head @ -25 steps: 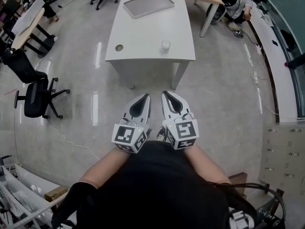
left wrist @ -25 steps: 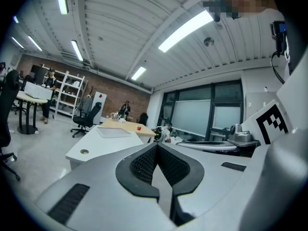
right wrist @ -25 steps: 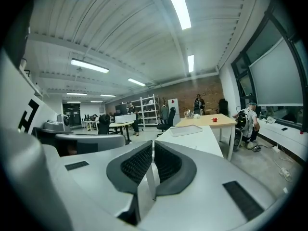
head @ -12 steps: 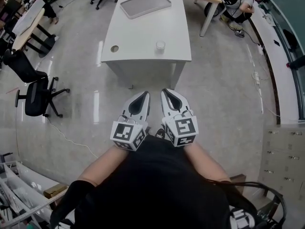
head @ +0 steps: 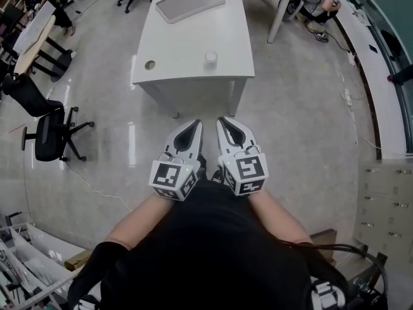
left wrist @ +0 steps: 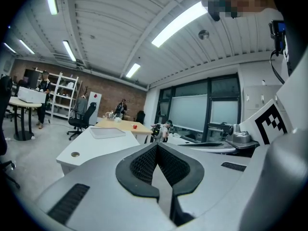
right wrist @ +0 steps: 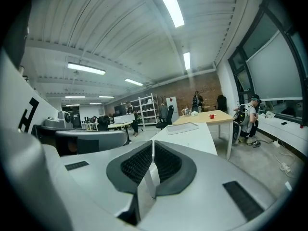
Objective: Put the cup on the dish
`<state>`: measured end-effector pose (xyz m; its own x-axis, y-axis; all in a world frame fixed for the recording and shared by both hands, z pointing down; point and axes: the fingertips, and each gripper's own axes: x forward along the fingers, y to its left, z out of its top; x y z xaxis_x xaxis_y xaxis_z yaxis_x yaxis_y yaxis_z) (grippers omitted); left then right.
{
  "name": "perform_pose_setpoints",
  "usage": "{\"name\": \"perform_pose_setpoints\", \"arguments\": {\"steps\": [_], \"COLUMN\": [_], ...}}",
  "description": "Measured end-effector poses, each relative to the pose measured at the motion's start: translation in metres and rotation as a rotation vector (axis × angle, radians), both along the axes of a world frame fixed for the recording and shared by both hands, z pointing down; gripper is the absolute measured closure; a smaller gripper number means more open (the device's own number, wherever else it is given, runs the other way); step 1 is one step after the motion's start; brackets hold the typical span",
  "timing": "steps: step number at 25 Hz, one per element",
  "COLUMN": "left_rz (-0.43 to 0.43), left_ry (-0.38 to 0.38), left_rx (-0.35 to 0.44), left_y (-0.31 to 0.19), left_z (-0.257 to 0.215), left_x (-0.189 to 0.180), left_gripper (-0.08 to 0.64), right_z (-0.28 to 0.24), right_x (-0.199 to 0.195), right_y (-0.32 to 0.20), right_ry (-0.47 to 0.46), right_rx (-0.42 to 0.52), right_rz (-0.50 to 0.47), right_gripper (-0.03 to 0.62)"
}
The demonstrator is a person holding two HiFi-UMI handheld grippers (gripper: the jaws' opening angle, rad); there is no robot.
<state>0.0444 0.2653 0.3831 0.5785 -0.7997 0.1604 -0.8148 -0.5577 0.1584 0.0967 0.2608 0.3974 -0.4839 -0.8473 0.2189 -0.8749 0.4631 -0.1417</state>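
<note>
Both tools are carried close to the person's body, side by side and aimed at the white counter [head: 187, 44]. They are well short of it, with glossy grey floor [head: 290, 128] between, so I judge the reach has not begun. That would explain the idle grip. The left gripper [head: 194, 125] has its fingers [left wrist: 140, 166] pressed together, dark ribbed pads meeting with nothing between them. The right gripper [head: 224, 122] likewise holds its fingers [right wrist: 137, 165] closed and empty.

The cup [head: 211, 57] is small, round and pale (its material is too small to tell). It stands upright near the counter's front edge, right of the middle. The dish [head: 190, 3], a flat grey rectangular tray with rounded corners and a raised rim, lies at the counter's far edge, well apart from the cup.
</note>
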Motion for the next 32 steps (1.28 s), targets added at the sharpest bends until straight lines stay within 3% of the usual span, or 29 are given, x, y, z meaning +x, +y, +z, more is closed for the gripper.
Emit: {"name": "perform_pose_setpoints", "arguments": {"steps": [16, 32], "left_rz": [0.002, 0.038], "left_ry": [0.021, 0.036], "left_rx": [-0.045, -0.108], "left_y": [-0.024, -0.112], "left_z": [0.018, 0.04], "left_x": [-0.013, -0.022], "left_gripper": [0.563, 0.563], "right_z": [0.016, 0.041], "right_x": [-0.013, -0.022], "right_y": [-0.022, -0.106], "right_ry": [0.011, 0.02], "right_rx": [-0.043, -0.11], "right_rz": [0.001, 0.052], "right_gripper": [0.577, 0.577]}}
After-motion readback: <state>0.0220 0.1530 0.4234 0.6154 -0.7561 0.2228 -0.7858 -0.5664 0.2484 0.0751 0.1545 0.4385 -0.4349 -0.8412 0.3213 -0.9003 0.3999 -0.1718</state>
